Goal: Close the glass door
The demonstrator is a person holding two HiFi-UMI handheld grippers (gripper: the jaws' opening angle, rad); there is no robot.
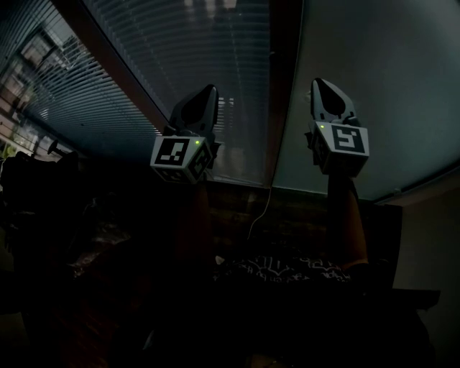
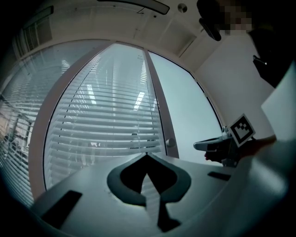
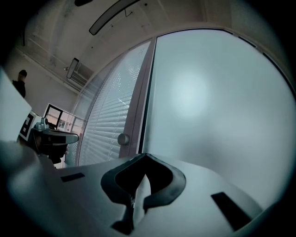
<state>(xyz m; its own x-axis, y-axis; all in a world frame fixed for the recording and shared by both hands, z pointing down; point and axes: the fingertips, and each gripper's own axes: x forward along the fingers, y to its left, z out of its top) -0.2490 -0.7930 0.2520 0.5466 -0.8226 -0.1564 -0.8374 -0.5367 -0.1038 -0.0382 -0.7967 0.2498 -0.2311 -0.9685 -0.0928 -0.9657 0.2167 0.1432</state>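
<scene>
Before the glass door (image 1: 187, 50), left tool (image 1: 209, 90) and right tool (image 1: 319, 83) point forward, clenched empty.

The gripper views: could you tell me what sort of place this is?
Probably an office: a blind-covered glass door with brown frame, a frosted glass panel, a long ceiling light.

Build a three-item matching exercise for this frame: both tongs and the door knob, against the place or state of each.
Things:
1. left tongs
2. right tongs
3. round knob

Places and states:
a. on the vertical frame
b. shut, in front of the frosted pane
c. shut, in front of the slatted blinds

Pairs: 1-c, 2-b, 3-a.
</scene>
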